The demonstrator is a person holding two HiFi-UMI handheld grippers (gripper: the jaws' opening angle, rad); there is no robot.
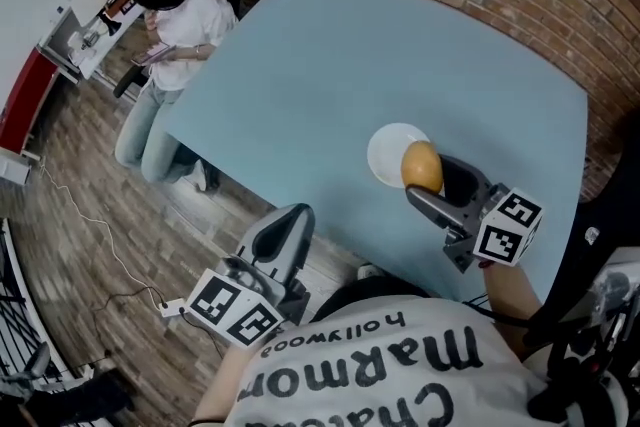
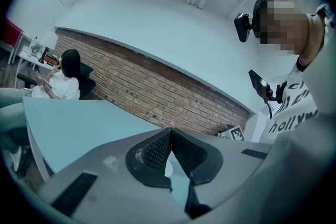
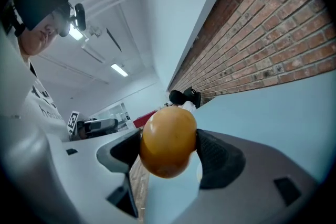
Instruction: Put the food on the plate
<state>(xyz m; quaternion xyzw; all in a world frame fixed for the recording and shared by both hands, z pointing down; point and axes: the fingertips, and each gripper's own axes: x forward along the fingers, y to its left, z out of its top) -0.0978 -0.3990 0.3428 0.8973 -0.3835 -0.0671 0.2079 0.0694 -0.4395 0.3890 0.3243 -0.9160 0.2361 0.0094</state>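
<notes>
– Food (image 1: 422, 167), the round orange-yellow piece: where do I have it?
– It is clamped in your right claw (image 1: 430, 181), with a pad pressed on each flank, and it bulges well out past them. It hangs over the plate (image 1: 388, 153), above the rim nearest you rather than the middle. I cannot tell whether it touches the plate.
– And the other one?
– Your left claw (image 1: 287, 233) is closed on nothing, tips together. It is well apart from the plate, out past the edge of the bench (image 1: 400, 45).
– What could spoil this?
– Mostly the shape. It looks smooth and round, so if you let go above the plate's rim, or from any height over the plate, I'd expect it to roll off onto the bench. The pads hold only a narrow band of it, so a tilt or jerk could squirt it out early. Squeezing harder may dent it. Nothing steadies the plate, so a knock from your claw could slide it.
</notes>
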